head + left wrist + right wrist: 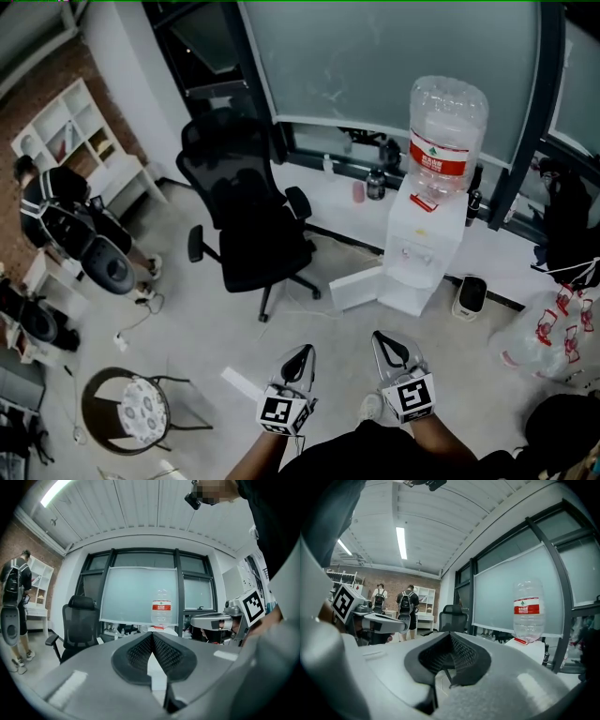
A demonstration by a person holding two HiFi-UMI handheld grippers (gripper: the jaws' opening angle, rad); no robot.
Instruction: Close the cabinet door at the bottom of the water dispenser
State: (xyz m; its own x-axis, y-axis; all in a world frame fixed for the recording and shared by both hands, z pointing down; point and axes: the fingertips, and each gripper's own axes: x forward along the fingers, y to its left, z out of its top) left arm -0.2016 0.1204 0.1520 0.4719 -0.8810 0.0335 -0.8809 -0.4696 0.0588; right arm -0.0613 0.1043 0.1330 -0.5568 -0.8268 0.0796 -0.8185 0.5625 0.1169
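Head view, looking steeply down. Far right: white water dispenser [420, 246] against the low window ledge [330, 195], carrying an inverted clear bottle [448, 127] with a red label. At its base: cabinet door [354, 287], open, swung out to the left above the grey floor [281, 347]. Near edge, side by side and well apart from the door: left gripper [304, 352] and right gripper [380, 338], both pointing toward the dispenser, each with its marker cube at the near end. Left gripper view: jaws pressed together at the tips, nothing between them; bottle straight beyond the tips, right gripper at the right edge. Right gripper view: jaws likewise together and empty; bottle and dispenser top to the right of the tips, left gripper at the left. Left of the dispenser: black office chair [248, 220] on castors. Far left: person [56, 211] in dark clothing beside a white shelf unit [70, 131]. Near left: round stool [131, 410] with a patterned seat. Right edge: clear plastic bag [553, 328] with red print, lying on the floor.
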